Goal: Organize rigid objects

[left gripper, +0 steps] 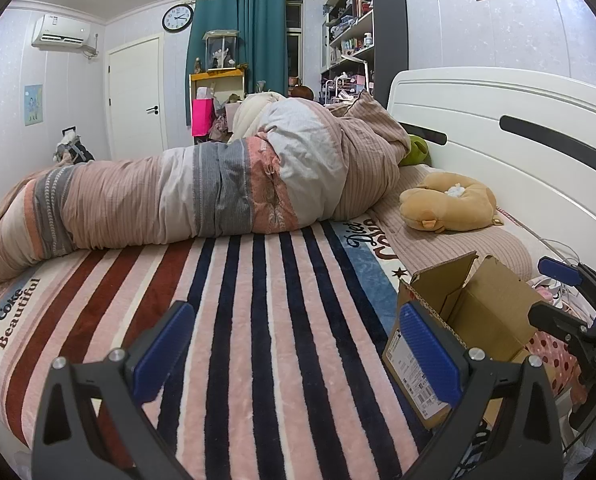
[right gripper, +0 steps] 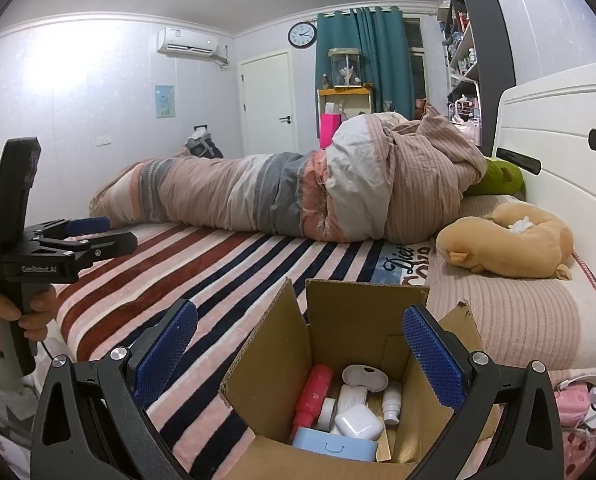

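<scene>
An open cardboard box (right gripper: 354, 320) stands on the striped blanket, seen in the right wrist view below my right gripper (right gripper: 298, 352). Inside lie a red bottle (right gripper: 314, 396), a white earbud case (right gripper: 358, 422), a light blue case (right gripper: 334, 446), a white oval case (right gripper: 364, 376) and a small white bottle (right gripper: 392, 402). My right gripper is open and empty, jaws astride the box opening. My left gripper (left gripper: 294, 354) is open and empty over the blanket, left of the box (left gripper: 470, 320). Each gripper shows in the other's view: left gripper (right gripper: 102, 236), right gripper (left gripper: 550, 292).
A rolled striped duvet (left gripper: 218, 188) lies across the bed behind. A tan plush toy (left gripper: 446, 204) and a green plush (left gripper: 418, 152) lie by the white headboard (left gripper: 498, 120). Pink items and cables (right gripper: 578, 400) lie at the bed's right edge.
</scene>
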### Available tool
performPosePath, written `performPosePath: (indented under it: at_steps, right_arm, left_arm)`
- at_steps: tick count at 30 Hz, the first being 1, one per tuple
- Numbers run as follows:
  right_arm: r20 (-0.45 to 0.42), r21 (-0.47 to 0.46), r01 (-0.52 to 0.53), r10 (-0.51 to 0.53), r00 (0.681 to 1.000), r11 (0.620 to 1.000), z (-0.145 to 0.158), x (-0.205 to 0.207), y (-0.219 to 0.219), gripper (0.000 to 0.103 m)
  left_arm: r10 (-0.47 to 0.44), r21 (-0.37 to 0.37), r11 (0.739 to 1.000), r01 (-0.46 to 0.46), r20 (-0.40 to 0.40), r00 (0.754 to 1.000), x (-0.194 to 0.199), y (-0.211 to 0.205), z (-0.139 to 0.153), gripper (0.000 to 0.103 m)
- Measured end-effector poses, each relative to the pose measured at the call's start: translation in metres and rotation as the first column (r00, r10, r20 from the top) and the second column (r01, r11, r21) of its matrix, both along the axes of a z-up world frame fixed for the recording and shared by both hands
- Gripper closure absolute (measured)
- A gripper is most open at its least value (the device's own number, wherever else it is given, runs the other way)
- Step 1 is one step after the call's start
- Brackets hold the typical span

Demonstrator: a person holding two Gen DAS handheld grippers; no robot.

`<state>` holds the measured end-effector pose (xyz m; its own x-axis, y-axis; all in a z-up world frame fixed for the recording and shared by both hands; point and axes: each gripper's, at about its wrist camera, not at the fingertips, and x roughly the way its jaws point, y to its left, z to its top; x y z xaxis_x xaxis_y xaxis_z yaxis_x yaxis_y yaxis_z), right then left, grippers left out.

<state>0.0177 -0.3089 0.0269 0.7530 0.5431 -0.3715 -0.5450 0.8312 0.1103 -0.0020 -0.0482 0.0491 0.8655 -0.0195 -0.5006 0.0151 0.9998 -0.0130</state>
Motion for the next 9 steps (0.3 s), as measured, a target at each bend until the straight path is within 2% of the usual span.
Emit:
performPosePath:
  at_steps: [9]
  right_arm:
    - [-0.001, 0.0, 0.0, 0.0, 1.0, 1.0, -0.0005, -0.0006, -0.0001, 0.0]
  left_arm:
    - [-0.001, 0.0, 1.0, 0.001, -0.001, 1.0, -0.0017, 0.0047, -0.0006, 0.001]
